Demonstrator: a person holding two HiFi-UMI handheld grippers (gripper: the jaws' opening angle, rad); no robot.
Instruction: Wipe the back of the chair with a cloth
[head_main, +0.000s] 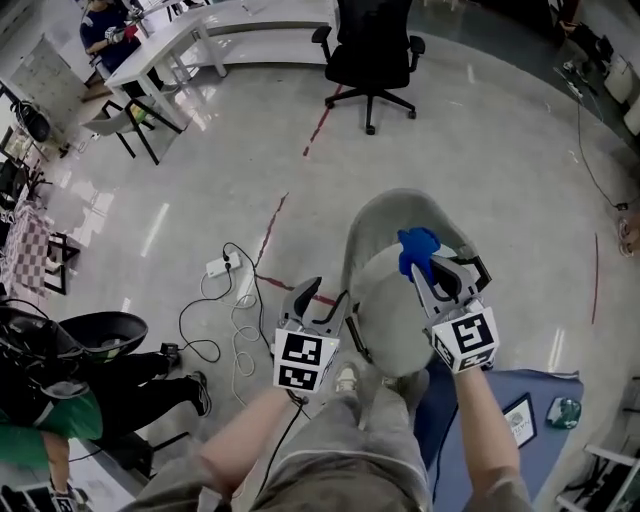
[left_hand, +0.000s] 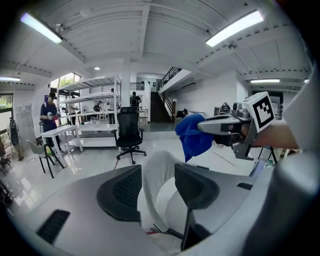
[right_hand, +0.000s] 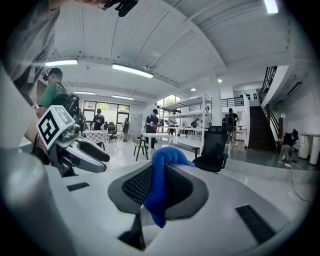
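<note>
A grey shell chair stands just in front of me, seen from above. Its curved back shows through the gap of my left gripper, whose jaws stand wide apart without touching it. In the head view my left gripper hangs at the chair's left edge. My right gripper is over the chair's right side, shut on a blue cloth that bunches out past its tips. In the right gripper view the blue cloth hangs pinched between the pads.
A black office chair stands farther off near white desks. A power strip with looping cables lies on the floor left of the grey chair. A person sits at lower left. A blue mat lies at lower right.
</note>
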